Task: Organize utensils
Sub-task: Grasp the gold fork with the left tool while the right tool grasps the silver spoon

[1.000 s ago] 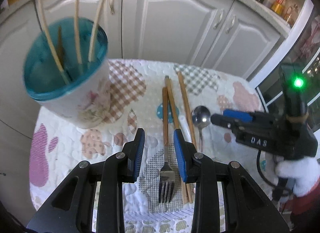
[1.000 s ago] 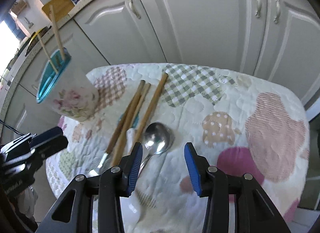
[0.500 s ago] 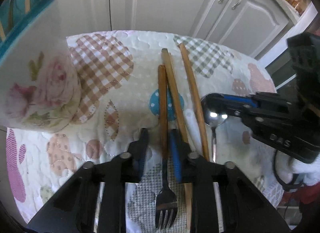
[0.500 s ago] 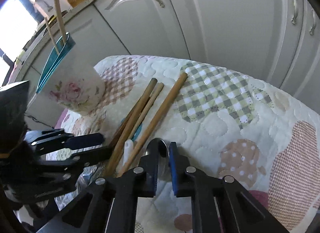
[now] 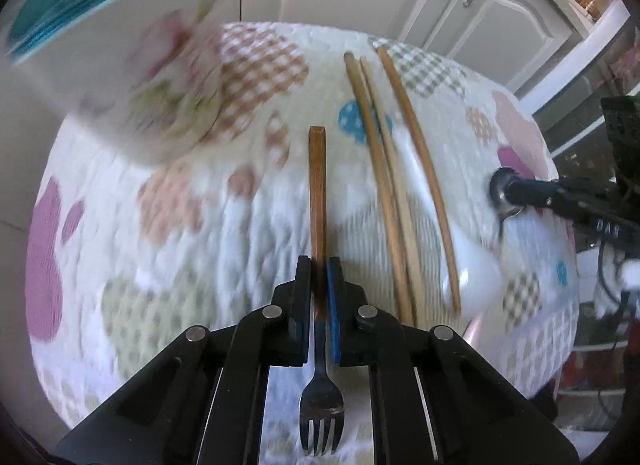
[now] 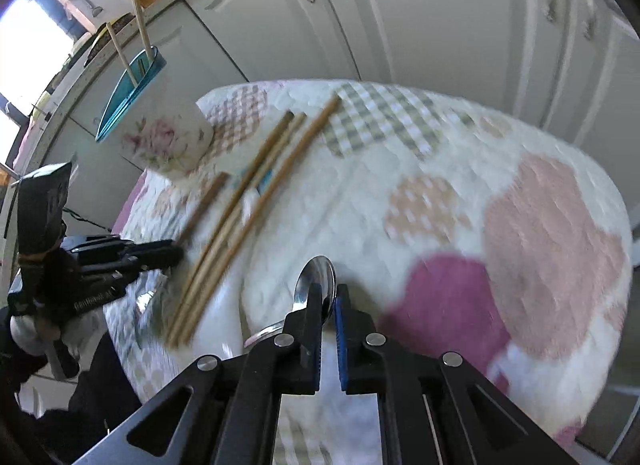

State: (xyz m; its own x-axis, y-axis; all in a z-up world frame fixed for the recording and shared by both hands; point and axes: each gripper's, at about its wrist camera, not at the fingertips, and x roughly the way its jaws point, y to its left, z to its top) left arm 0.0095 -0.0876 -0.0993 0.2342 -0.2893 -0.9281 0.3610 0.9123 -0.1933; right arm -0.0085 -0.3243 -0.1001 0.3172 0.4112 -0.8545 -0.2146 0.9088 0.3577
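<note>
A fork (image 5: 318,185) with a brown wooden handle is between the jaws of my left gripper (image 5: 319,261), which are closing with the pads against the handle; its tines point back toward the camera. My right gripper (image 6: 329,291) is shut on the bowl of a metal spoon (image 6: 316,277) just over the quilted cloth. From the right wrist the left gripper (image 6: 176,251) shows at the left, holding the fork (image 6: 208,195). Three wooden chopsticks (image 5: 384,169) lie side by side between the two grippers. The floral cup (image 5: 120,77) with a teal inside holds chopsticks at far left.
A white ceramic spoon (image 5: 472,269) lies partly under the chopsticks. The small table's patchwork cloth (image 6: 440,201) ends in rounded edges on all sides. Grey cabinet doors (image 6: 420,17) stand close behind the table. The cup (image 6: 168,141) sits near the table's far-left corner.
My left gripper came down and closed on the fork's handle, and the fork now sits apart from the chopsticks. My right gripper closed on the spoon's bowl and carried it to the right.
</note>
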